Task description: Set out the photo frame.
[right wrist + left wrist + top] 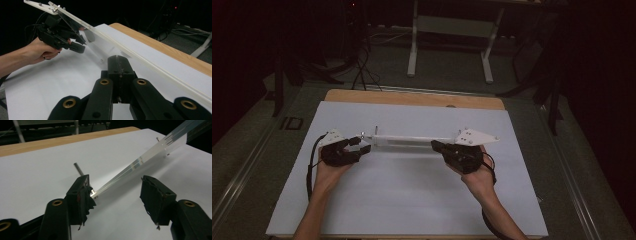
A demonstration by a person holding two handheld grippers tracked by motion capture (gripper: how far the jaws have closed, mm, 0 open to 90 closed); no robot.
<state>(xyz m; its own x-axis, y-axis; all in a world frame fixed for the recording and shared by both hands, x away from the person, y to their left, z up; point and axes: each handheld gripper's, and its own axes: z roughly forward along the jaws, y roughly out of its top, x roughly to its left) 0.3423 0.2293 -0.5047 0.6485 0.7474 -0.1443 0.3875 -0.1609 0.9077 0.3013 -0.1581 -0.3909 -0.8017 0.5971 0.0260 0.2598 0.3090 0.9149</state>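
— Over the white sheet (412,190), what have you got there?

— Between my two hands sits a clear acrylic bar (404,141), long and thin, running crosswise above the middle of the surface (412,98). In the high view its near end is by my left tool (362,143) and its far end reaches toward my right tool (437,146).

— Is the left tool gripping it?

— No. In the left gripper view the left tool (115,192) stands released, jaws wide apart. The bar (140,160) comes in slantwise between them; its tip lies right against the inner face of one pad (83,195), while the other pad stands well clear of it. A small metal pin (78,169) sticks up just behind that tip.

— And the right one?

— My right tool (119,60) is clenched, the two jaws pressed flat together. I can't make out anything pinched between them. In the right gripper view the bar (105,35) passes just beside and above the closed tips, rising toward my left hand (43,51).

— So is the bar lying on the sheet?

— I cannot tell for certain; it casts a shadow on the sheet below it and looks tilted, with the end toward my left hand higher in the right gripper view.
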